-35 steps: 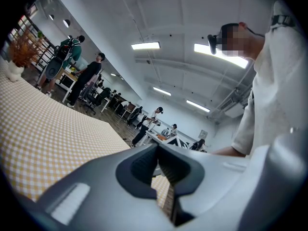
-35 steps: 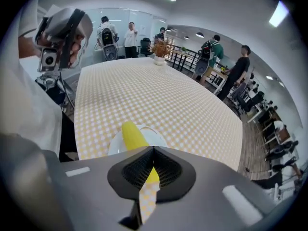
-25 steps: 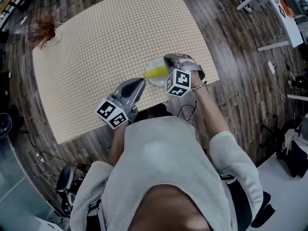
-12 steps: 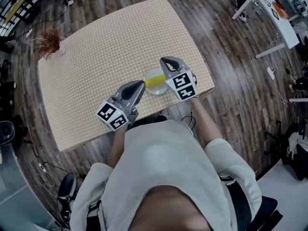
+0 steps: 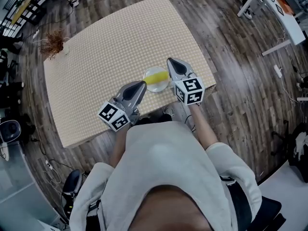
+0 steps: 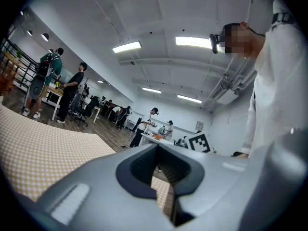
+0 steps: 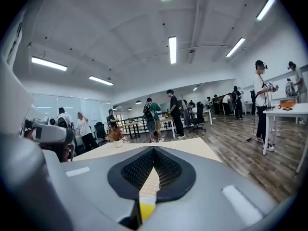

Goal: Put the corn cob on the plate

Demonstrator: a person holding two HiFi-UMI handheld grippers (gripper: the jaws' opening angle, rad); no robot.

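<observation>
Head view: the yellow corn cob (image 5: pixel 156 77) lies on the small round pale plate (image 5: pixel 155 87) close to the near edge of the checked beige worktop (image 5: pixel 110 47), with its long axis along that edge. The left gripper (image 5: pixel 142 83) and right gripper (image 5: pixel 171 61) flank the plate, both forearms reaching forward.

Left gripper view: the fingers (image 6: pixel 139 167) are clenched and empty.

Right gripper view: the fingers (image 7: pixel 137 170) are clenched on nothing, and a yellow sliver of cob shows below them.

No words, numbers or brand marks can be read in any view. Black-and-white square code patterns alone are carried by the left marker cube (image 5: pixel 113 116), seen at about 7 o'clock from the plate (image 5: pixel 156 87) in the head view, and by the right marker cube (image 5: pixel 189 91), at about 4 o'clock. No letters are shown in them.
</observation>
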